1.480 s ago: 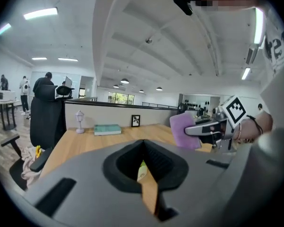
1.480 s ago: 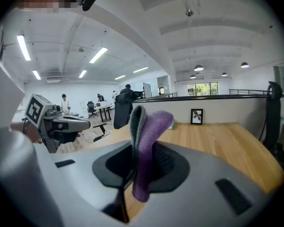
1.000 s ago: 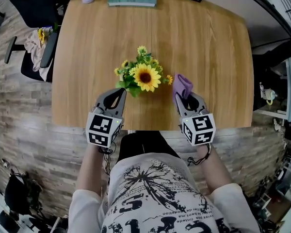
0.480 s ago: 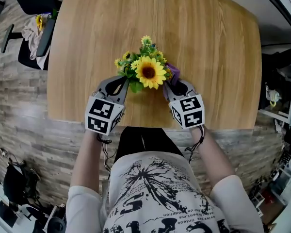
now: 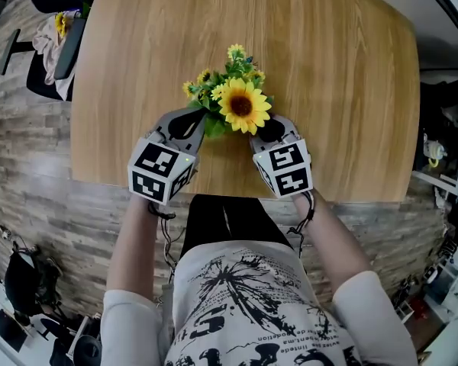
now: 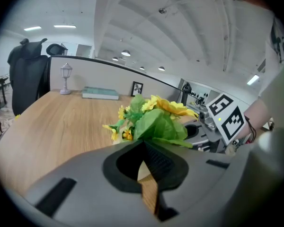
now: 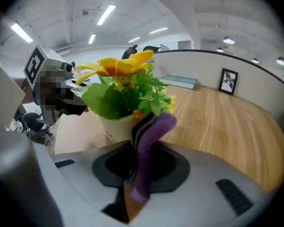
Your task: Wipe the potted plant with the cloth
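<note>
Head view: plant [image 5: 230, 97] stands on the table [image 5: 343, 82], toward the edge nearest me. One big sunflower [image 5: 242, 105], yellow petals round a dark brown disc, tops a clump of small yellow blooms and green leaves. The foliage looks artificial: smooth, flat leaves of even colour.

Right gripper view: pot [image 7: 114, 126] is off-white, plain, round, flaring a little toward the rim. Faint print on its wall, too small for me to read.

Right gripper [image 7: 143, 123], right of the plant, is clenched on the cloth [image 7: 149, 148]. Cloth is purple, soft and napped, folded into a thick strip. It stands up out of the jaws and curls at the top, just beside the pot. I cannot tell whether it touches.

Left gripper [image 6: 143, 144], left of the plant, has its jaws pressed together with nothing in them. A broad leaf [image 6: 157, 126] lies right at the tips.

Table is light wood with straight grain and a rounded edge.
</note>
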`<action>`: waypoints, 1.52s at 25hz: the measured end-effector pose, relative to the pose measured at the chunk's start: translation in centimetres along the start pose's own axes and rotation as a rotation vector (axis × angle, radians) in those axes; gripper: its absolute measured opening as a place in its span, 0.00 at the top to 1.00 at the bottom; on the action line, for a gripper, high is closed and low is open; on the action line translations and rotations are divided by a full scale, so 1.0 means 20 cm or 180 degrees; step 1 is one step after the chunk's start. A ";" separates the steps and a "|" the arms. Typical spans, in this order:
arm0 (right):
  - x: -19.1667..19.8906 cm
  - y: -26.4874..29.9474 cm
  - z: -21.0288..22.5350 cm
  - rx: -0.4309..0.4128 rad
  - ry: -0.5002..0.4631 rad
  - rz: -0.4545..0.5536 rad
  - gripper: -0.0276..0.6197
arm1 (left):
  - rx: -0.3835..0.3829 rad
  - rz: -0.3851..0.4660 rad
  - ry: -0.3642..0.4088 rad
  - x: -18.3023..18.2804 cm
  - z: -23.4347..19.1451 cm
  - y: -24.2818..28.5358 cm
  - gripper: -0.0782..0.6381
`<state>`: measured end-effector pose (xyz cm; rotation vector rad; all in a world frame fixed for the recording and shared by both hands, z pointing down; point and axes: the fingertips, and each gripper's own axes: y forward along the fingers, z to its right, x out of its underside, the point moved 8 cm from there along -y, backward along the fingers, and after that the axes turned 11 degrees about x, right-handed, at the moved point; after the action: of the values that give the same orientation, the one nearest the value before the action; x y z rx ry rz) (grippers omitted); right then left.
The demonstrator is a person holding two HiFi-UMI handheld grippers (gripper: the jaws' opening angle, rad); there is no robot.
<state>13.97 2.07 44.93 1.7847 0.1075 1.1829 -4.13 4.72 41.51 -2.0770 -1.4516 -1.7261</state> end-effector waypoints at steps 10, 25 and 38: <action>0.02 -0.04 -0.08 0.0058 0.0167 -0.0066 0.83 | 0.0203 0.0084 -0.0050 0.00 -0.04 -0.01 0.89; 0.07 -0.10 -0.29 -0.0089 0.1007 -0.0095 0.83 | 0.0526 0.0228 0.0456 0.04 -0.03 -0.01 0.89; -0.02 -0.03 -0.48 -0.0580 0.1042 -0.0062 0.83 | 0.0842 0.0366 0.0432 0.05 -0.05 -0.02 0.89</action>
<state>6.68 8.50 44.99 1.4197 0.2010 1.4166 -5.28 5.00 42.52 -1.8331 -1.4044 -1.5078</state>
